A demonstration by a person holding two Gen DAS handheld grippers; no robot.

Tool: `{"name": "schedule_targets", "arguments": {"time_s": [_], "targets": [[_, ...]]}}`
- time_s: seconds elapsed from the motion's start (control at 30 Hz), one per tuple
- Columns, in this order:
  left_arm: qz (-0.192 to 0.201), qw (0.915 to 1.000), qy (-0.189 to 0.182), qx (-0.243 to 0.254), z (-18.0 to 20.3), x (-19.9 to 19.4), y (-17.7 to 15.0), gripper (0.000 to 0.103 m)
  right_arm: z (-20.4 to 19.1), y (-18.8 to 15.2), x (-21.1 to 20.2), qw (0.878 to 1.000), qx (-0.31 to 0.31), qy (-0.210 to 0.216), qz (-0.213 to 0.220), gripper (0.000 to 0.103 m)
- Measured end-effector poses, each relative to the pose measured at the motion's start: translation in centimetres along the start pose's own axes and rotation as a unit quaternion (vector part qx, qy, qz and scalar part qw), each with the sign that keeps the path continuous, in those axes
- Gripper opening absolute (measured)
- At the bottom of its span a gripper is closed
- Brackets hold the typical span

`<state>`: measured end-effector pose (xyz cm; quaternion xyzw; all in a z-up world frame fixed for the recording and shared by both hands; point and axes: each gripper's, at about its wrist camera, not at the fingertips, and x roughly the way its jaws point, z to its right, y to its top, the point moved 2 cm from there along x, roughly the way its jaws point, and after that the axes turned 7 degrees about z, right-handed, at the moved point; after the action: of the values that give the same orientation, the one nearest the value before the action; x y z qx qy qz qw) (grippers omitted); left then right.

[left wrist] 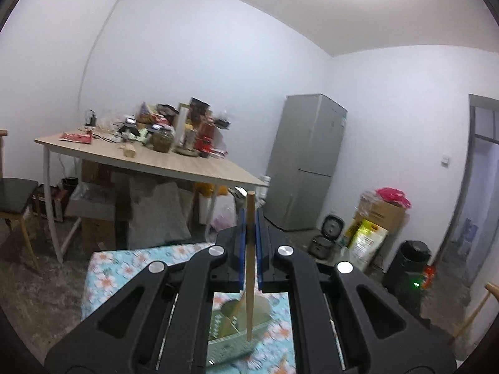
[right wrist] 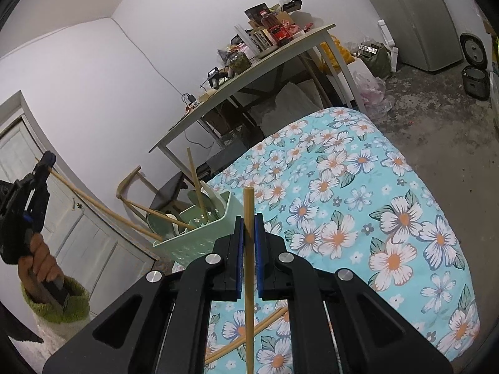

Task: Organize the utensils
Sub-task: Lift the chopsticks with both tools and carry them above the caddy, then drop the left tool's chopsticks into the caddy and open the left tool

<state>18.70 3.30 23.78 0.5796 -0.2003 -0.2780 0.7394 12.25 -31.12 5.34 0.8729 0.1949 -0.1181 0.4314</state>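
We hold a wooden chopstick in each gripper. The left gripper has its jaws closed almost fully on the left chopstick, which stands nearly upright between the blue pads; in the right wrist view that same stick slants from the raised gripper down toward the green basket. The right gripper likewise has its jaws pinched onto the right chopstick, which runs upright through the pads over the floral cloth covering the bench.

The basket sits at the near left edge of the cloth. It already holds one upright chopstick, what looks like a pale spoon and a greenish ladle. Two loose chopsticks lie crossed on the cloth near us, not yet collected.

We judge the step in hand to be carrying the two gripped sticks to the basket. The next move calls for bringing each tip over the basket's open top, tilting the stick nearly vertical, and only then parting the jaws so it drops in rather than glancing off the rim.

No brand, label or writing is legible; packets on the far table are too blurred.
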Motion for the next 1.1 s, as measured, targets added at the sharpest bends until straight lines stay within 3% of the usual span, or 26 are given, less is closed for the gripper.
{"name": "schedule_targets", "arguments": {"time_s": [0.23,0.47,0.83,1.1], "targets": [[0.004,0.9994,0.035,-0.005,-2.2,3.5,-2.0,0.005,0.0,-0.1,0.0,1.000,0.000,-0.001,-0.002,0.007],[0.013,0.9991,0.037,-0.017,-3.0,3.9,-2.3,0.005,0.1,0.0,-0.1,1.000,0.000,-0.004,-0.001,0.007],[0.025,0.9984,0.049,0.016,-2.1,5.4,-2.4,0.005,0.0,-0.2,0.1,1.000,0.001,-0.003,-0.007,0.007],[-0.001,0.9971,0.069,0.032,-2.7,7.6,-6.4,0.005,0.3,-0.7,0.5,1.000,0.007,-0.006,-0.016,0.007]]}}
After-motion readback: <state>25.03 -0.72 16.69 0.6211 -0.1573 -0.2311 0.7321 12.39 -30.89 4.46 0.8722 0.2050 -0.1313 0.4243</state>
